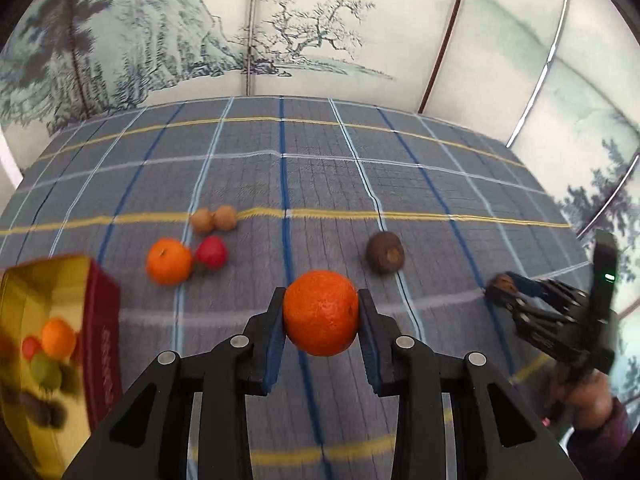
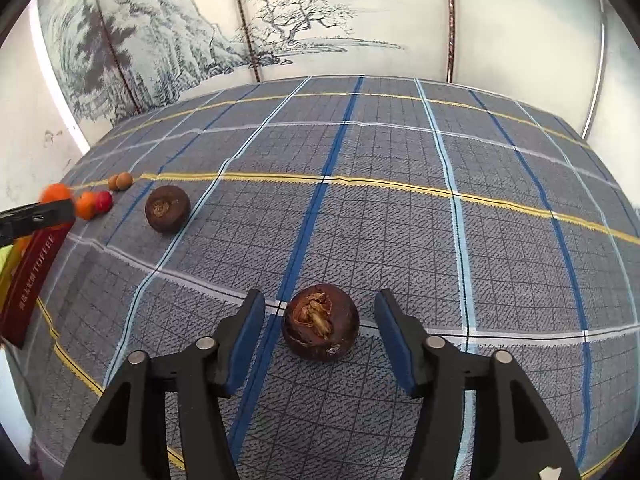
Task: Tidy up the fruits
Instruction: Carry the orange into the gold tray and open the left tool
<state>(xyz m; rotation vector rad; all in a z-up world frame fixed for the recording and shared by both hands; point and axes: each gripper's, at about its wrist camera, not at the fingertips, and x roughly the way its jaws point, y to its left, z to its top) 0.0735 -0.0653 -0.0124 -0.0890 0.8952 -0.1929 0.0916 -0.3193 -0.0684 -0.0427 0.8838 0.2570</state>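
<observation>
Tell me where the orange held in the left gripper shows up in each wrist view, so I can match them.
Left wrist view: the orange sits at centre, clamped between the left gripper's pads.
Right wrist view: the same orange is a small blur at the far left edge, above the left gripper's black finger.
Shared landmark: the red tin, low left in both views.
</observation>
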